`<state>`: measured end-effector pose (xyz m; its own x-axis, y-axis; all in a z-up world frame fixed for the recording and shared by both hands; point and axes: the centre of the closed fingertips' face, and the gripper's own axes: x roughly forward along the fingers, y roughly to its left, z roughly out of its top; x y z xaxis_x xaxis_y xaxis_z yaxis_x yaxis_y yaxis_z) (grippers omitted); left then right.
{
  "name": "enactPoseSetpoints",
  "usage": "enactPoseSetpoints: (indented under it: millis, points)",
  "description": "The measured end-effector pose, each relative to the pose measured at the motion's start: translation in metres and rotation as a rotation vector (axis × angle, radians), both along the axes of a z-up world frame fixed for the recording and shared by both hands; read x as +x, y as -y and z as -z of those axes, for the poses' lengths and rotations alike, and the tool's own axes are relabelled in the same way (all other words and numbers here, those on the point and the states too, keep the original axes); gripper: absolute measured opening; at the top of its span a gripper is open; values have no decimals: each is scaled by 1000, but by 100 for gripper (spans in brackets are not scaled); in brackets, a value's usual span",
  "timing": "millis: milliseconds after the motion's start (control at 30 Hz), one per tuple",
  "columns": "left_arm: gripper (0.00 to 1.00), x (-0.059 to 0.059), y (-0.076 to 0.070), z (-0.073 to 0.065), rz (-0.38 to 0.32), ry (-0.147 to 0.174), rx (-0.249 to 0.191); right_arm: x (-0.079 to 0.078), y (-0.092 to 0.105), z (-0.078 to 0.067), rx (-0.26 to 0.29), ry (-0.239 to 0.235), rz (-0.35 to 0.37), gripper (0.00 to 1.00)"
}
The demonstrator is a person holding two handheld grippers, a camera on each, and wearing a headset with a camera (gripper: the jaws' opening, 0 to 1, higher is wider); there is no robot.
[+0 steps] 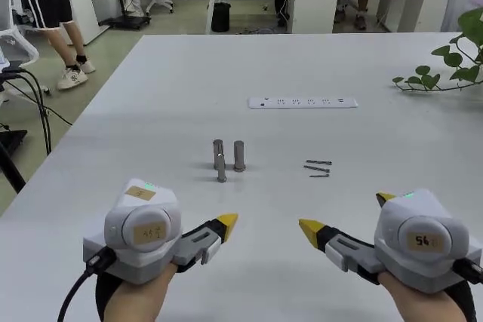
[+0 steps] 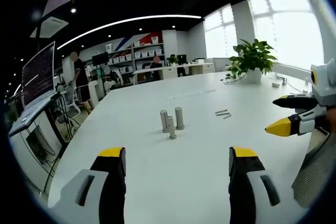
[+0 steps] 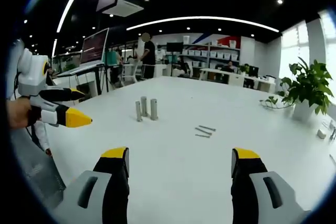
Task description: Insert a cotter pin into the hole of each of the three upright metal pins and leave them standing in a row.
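Cotter pins [image 1: 318, 169] are noted lying loose on the table [image 1: 339, 58], near and to the right of three metal pins [image 1: 228, 157] standing upright in a tight cluster, not a row. Left gripper [image 2: 177, 162] and right gripper [image 3: 178, 162] are held short of them, jaws spread, empty. Risks judged: flat cotter pins skidding when pinched; crowded uprights toppled by one nudge.

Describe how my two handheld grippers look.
They match. The left gripper and right gripper each have a rounded pale grey housing with tan stickers and a small green light on top. The claw fingers are grey and black with yellow tips. A black cable trails from the rear of the left one.
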<state>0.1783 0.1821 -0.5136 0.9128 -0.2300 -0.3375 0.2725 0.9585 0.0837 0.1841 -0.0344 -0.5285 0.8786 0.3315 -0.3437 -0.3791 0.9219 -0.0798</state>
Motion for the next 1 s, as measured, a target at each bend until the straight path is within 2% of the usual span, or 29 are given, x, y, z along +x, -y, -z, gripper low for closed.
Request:
enactPoseSetpoints:
  millis: [367, 433, 467, 533, 633, 1000]
  points:
    - [79, 0, 1, -1, 3, 2, -2, 0, 0, -1, -11, 8, -1, 78]
    - [79, 0, 3, -4, 6, 18, -27, 0, 0, 0, -9, 1, -2, 78]
    - [79, 0, 2, -5, 5, 21, -21, 0, 0, 0, -8, 1, -2, 78]
    - [79, 0, 1, -3, 3, 13, -3, 1, 2, 0, -23, 6, 6, 79]
    - [79, 1, 2, -3, 3, 12, -30, 1, 2, -2, -14, 14, 11, 79]
    - [79, 0, 1, -1, 1, 6, -13, 1, -1, -5, -22, 32, -10, 79]
